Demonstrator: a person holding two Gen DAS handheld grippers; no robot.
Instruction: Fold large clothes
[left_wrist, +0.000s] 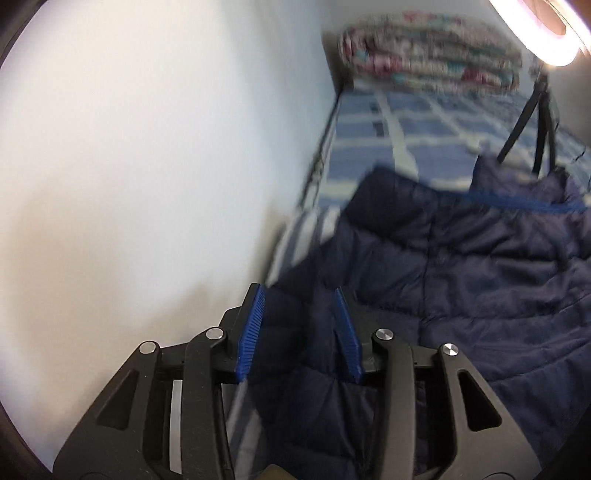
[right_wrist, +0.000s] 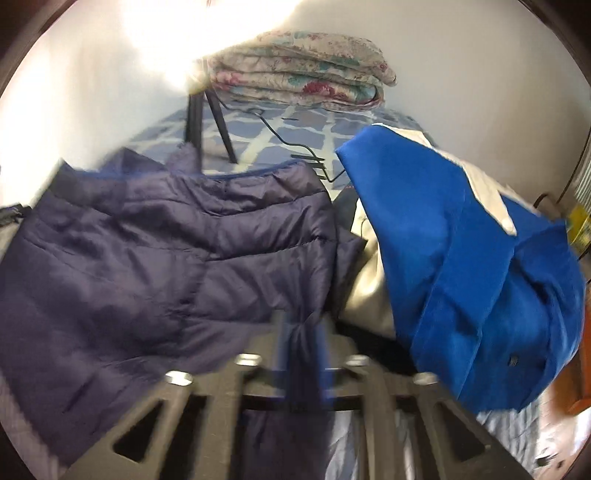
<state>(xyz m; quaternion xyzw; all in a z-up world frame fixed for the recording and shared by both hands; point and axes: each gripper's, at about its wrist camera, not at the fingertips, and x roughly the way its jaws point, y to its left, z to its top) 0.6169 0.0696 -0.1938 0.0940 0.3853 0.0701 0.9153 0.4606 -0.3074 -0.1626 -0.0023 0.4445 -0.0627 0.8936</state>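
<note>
My left tongs (left_wrist: 299, 295) stand spread, a fold of the navy quilted jacket (left_wrist: 461, 266) loose between the pads. My right tongs (right_wrist: 301, 325) pinch a bunched edge of that jacket (right_wrist: 147, 251). The jacket lies on the blue checked bed (right_wrist: 258, 136); a bright blue garment (right_wrist: 461, 240) sits just beside it, a folded floral quilt (right_wrist: 303, 74) beyond it.

Checked blue bed (right_wrist: 266, 138) bears navy jacket (right_wrist: 166, 240), blue garment (right_wrist: 461, 240), folded quilt (right_wrist: 303, 70) (floral).
</note>
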